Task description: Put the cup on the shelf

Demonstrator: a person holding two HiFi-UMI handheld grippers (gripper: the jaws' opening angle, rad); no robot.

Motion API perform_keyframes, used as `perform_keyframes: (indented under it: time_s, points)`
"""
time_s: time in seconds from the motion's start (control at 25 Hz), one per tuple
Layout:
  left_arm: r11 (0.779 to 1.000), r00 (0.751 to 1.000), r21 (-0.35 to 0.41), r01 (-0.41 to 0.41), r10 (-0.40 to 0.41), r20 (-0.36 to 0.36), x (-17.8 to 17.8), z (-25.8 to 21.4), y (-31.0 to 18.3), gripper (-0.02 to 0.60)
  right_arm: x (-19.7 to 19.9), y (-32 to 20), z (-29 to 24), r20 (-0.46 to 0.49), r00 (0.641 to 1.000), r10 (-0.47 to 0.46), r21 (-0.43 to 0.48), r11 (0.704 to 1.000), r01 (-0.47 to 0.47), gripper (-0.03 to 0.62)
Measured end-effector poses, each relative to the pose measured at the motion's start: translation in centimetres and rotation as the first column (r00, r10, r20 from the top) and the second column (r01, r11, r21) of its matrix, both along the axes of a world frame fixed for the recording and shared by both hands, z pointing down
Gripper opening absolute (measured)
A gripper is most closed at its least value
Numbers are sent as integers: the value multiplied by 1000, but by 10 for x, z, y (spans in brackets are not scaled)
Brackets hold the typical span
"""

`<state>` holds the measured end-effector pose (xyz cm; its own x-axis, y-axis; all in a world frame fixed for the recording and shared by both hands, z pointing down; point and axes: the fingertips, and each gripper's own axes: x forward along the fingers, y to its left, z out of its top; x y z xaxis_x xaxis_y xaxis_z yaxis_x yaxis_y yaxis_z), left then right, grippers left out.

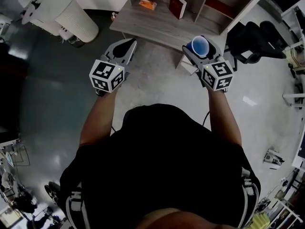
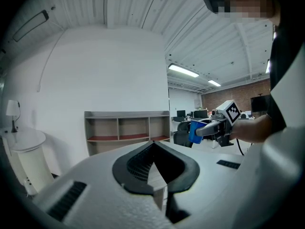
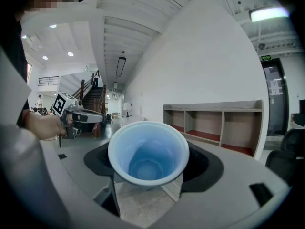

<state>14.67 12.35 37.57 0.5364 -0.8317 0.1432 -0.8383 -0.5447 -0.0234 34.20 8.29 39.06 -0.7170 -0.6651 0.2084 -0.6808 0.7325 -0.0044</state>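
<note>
A blue plastic cup (image 1: 198, 46) sits mouth-up between the jaws of my right gripper (image 1: 200, 50), which is shut on it. The right gripper view looks straight into the empty cup (image 3: 147, 151), which hides the fingertips. The wooden shelf (image 1: 162, 20) stands ahead of both grippers, a short way beyond the cup; it also shows as open compartments (image 3: 217, 125) in the right gripper view and as the shelf (image 2: 126, 130) in the left gripper view. My left gripper (image 1: 129, 45) hangs level with the right one, shut and holding nothing, its jaws meeting at a point (image 2: 153, 146).
An orange item (image 1: 147, 4) and a dark red book (image 1: 177, 5) lie in the shelf. A white ribbed basket (image 1: 76, 13) stands far left, a black office chair (image 1: 252, 39) to the right. Grey floor lies between me and the shelf.
</note>
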Motion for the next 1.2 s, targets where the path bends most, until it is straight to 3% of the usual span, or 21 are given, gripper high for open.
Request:
perform_keyframes:
  time_s: [0.48,1.2]
  points:
    - [1000,1000,-12,7,-7,19,-21,4,-2,18,-26,-7,1,1,1000,-27,-11,1000,27,364]
    - [999,999,-17,-49,49,3,-123,12,-89,18,-118,-83,5,-29,998,51,-19,998,-52,365]
